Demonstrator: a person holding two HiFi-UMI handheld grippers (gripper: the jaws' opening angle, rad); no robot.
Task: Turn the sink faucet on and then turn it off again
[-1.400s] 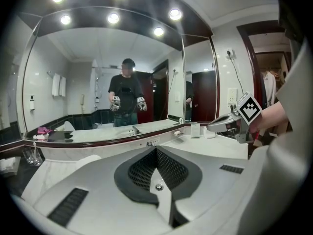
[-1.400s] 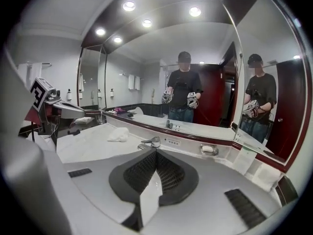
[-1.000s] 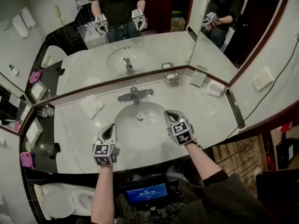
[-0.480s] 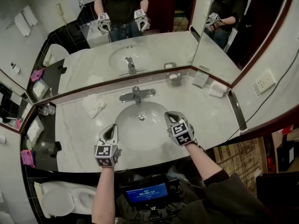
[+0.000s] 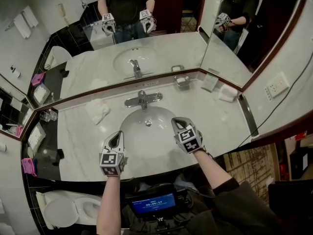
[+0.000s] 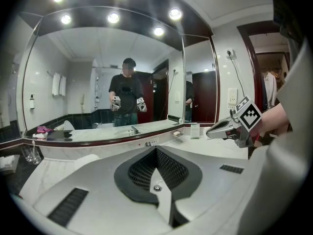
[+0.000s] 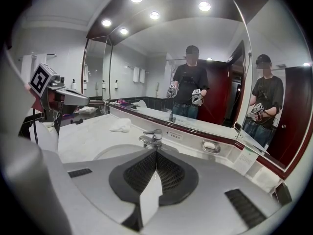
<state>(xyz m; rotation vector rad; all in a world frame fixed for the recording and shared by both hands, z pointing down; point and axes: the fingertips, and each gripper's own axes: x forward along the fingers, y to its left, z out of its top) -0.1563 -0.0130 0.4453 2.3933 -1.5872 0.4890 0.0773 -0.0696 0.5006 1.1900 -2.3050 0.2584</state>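
The chrome faucet stands behind the oval sink basin in the marble counter, its lever lying level, and no water shows. My left gripper hovers over the basin's near left rim, shut and empty. At the near right rim my right gripper is likewise shut, with nothing held. Both point toward the mirror, well short of the faucet. In the right gripper view the faucet sits just past the closed right gripper. The left gripper view shows the closed left gripper with the right gripper off to its right.
A crumpled white towel lies left of the faucet and a soap dish to its right. A card and folded cloth sit at the back right, glasses at the far left. A toilet is below left.
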